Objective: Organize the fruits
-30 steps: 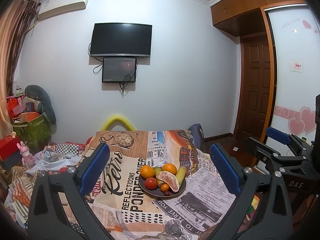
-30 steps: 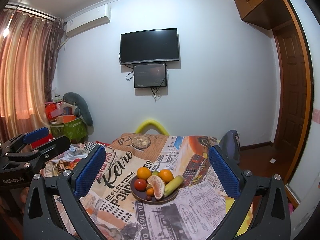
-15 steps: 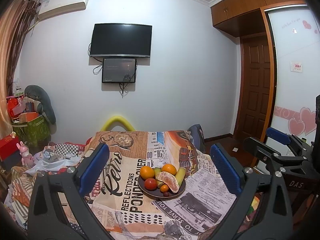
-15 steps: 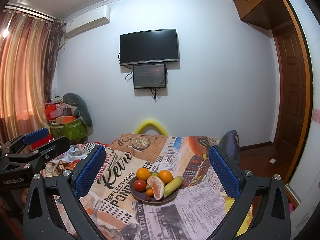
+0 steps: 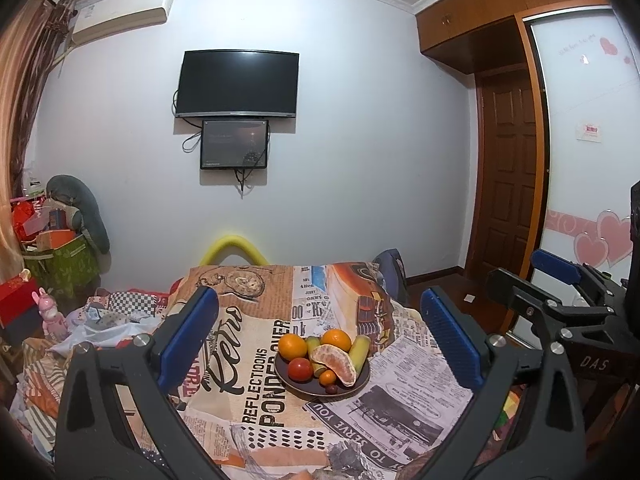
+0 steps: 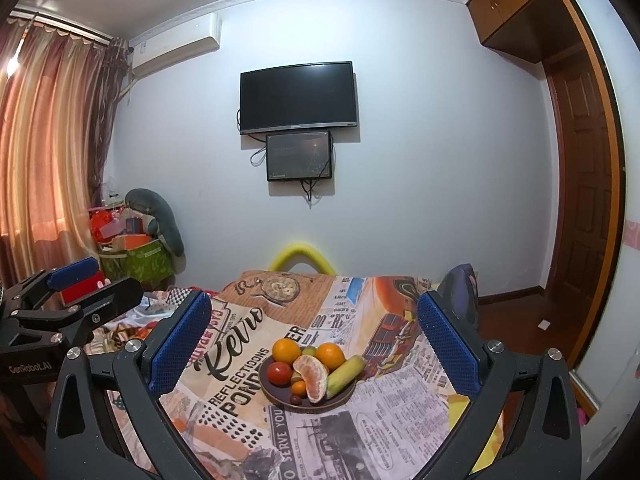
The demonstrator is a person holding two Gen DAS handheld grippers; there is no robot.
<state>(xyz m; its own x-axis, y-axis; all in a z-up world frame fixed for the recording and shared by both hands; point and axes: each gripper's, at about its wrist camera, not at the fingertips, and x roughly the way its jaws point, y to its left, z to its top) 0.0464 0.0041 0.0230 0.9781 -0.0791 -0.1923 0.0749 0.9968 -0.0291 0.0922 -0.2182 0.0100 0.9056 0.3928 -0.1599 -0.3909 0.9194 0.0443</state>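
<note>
A dark plate of fruit sits mid-table on a newspaper-print cloth. It holds two oranges, a red tomato, a peeled orange segment cluster, a green-yellow banana and small fruits. The plate also shows in the right wrist view. My left gripper is open and empty, held above and short of the plate. My right gripper is open and empty, likewise short of the plate. Each gripper appears at the other view's edge.
The table cloth covers the table. A yellow chair back stands at the far edge, a dark bag at the far right corner. Clutter and boxes fill the left side. A door is at right.
Both grippers have barely shifted; the plate sits almost the same in each view. Nothing was gripped or released.
</note>
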